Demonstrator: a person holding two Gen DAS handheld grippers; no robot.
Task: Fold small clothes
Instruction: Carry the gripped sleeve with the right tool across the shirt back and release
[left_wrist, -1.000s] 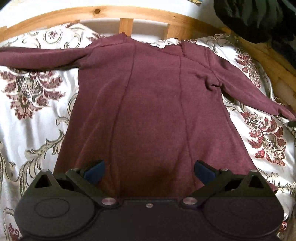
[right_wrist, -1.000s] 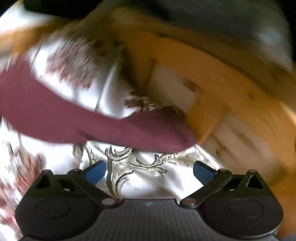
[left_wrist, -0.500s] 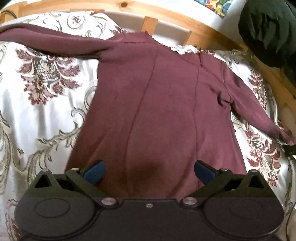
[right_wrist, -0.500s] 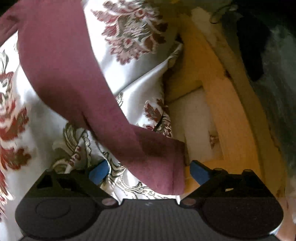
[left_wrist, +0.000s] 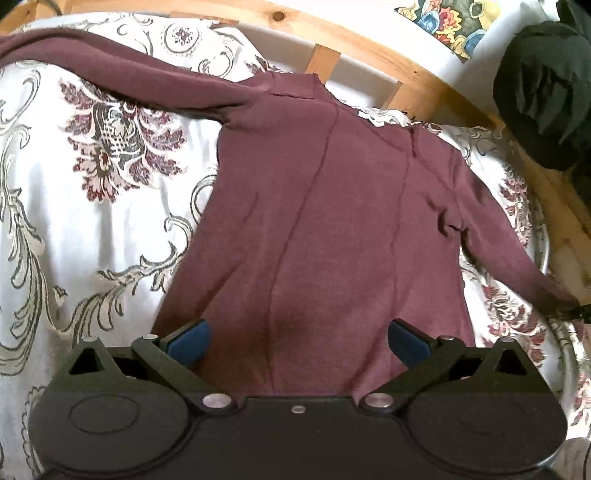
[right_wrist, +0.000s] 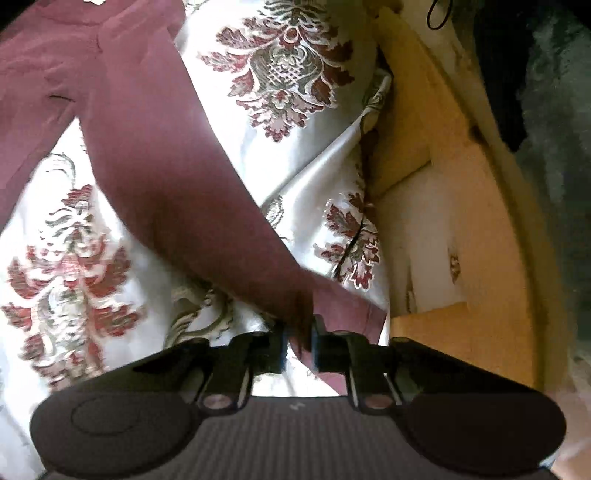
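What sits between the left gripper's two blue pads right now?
In the left wrist view, only the maroon top's lower body fabric lies behind the gap; the left gripper stands open, pads not touching it.

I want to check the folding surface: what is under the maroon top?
The maroon top lies spread on a white bedspread with dark red floral patterns. What is under the bedspread is covered; only a wooden frame shows past its edge.
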